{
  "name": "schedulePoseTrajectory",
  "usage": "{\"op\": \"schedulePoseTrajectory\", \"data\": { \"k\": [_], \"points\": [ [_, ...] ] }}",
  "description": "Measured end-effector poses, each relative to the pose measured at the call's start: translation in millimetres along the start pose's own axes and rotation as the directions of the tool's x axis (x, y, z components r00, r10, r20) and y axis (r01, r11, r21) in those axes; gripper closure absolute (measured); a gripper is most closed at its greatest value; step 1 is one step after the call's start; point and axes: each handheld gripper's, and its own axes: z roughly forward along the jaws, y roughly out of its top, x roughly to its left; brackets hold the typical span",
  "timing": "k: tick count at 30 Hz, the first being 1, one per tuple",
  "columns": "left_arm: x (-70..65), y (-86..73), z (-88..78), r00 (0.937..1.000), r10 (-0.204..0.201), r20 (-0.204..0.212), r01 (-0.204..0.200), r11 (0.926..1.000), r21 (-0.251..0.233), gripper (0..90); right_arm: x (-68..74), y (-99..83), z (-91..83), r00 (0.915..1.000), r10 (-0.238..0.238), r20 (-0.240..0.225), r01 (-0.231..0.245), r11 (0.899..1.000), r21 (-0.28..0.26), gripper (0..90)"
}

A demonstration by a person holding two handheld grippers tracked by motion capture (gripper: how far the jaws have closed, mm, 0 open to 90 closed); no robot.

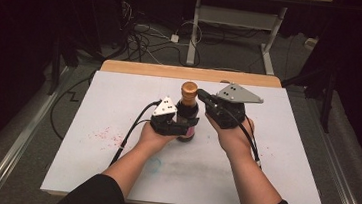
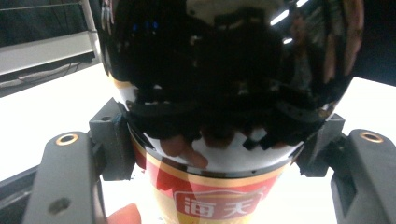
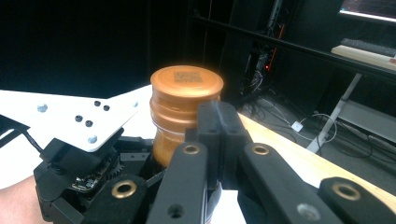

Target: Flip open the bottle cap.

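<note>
Dark glass bottle (image 1: 187, 116) upright mid-surface (image 1: 119, 96), heavy, slick, breakable: my left fingers (image 2: 112, 144) clamp its lower body at the label, the firm hold, while my right fingers (image 3: 219, 135), pressed together and empty, sit beside the ribbed copper cap (image 3: 186, 88), the place to grip for twisting.

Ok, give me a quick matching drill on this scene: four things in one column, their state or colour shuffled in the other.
1. left gripper
2. right gripper
3. round screw cap
4. white table board

a. copper-orange
b. shut, nothing between its jaws, beside the cap
c. speckled with red stains
d. shut on the dark glass sauce bottle

Pairs: 1-d, 2-b, 3-a, 4-c
</note>
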Motion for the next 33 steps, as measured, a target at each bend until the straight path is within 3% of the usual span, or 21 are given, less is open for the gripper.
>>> {"op": "schedulePoseTrajectory", "data": {
  "k": [3, 4, 16, 17, 20, 21, 23, 24, 27, 28, 33],
  "points": [
    [-0.1, -0.2, 0.1, 1.0000, 0.004, -0.001, -0.004, 1.0000, 0.003, 28.2, 0.0, 1.2, -0.3, 0.9999, -0.012, 0.001, 0.012, 1.000, 0.009, 90.0],
    [4.5, 0.6, -4.4, 0.9962, 0.087, 0.010, -0.087, 0.9939, 0.068, 28.2, 0.0, 1.5, -0.5, 0.9999, -0.017, 0.002, 0.017, 1.000, 0.012, 90.0],
    [4.4, 0.8, -4.7, 0.9948, 0.102, 0.006, -0.102, 0.9915, 0.080, 28.3, 0.3, 8.0, -1.7, 0.9990, -0.044, -0.005, 0.044, 0.997, 0.057, 90.0],
    [-1.0, -0.4, 0.0, 0.9998, 0.018, -0.004, -0.018, 0.9998, 0.010, 28.3, 0.6, 8.8, -1.8, 0.9989, -0.046, -0.004, 0.047, 0.997, 0.063, 90.0],
    [-1.1, -0.5, 0.4, 0.9998, 0.018, -0.007, -0.018, 0.9998, 0.008, 28.4, 0.5, 10.9, -1.8, 0.9984, -0.055, -0.006, 0.056, 0.996, 0.076, 90.0],
    [4.1, 0.8, -4.1, 0.9943, 0.106, 0.001, -0.106, 0.9911, 0.080, 28.5, 0.5, 11.5, -1.8, 0.9985, -0.054, -0.006, 0.054, 0.995, 0.080, 90.0],
    [5.0, 1.7, -4.3, 0.9915, 0.130, -0.006, -0.129, 0.9861, 0.105, 28.7, 0.2, 12.7, -1.6, 0.9984, -0.056, -0.003, 0.056, 0.995, 0.088, 90.0],
    [-2.4, 0.4, 2.9, 0.9995, 0.020, -0.026, -0.020, 0.9997, 0.014, 28.7, 0.5, 13.0, -1.5, 0.9983, -0.058, 0.001, 0.058, 0.994, 0.090, 90.0],
    [-2.9, 0.6, 4.1, 0.9993, 0.016, -0.033, -0.016, 0.9999, 0.005, 29.0, 0.4, 13.1, -1.3, 0.9988, -0.049, -0.003, 0.049, 0.995, 0.087, 90.0],
    [-2.4, 0.4, 1.8, 0.9989, 0.040, -0.023, -0.039, 0.9988, 0.031, 29.1, 0.1, 13.2, -1.2, 0.9989, -0.046, -0.007, 0.047, 0.995, 0.087, 90.0],
    [-2.9, -0.6, 2.0, 0.9982, 0.053, -0.028, -0.052, 0.9982, 0.031, 29.5, 0.4, 13.3, -1.1, 0.9990, -0.043, -0.007, 0.043, 0.995, 0.085, 90.0]
  ]
}}
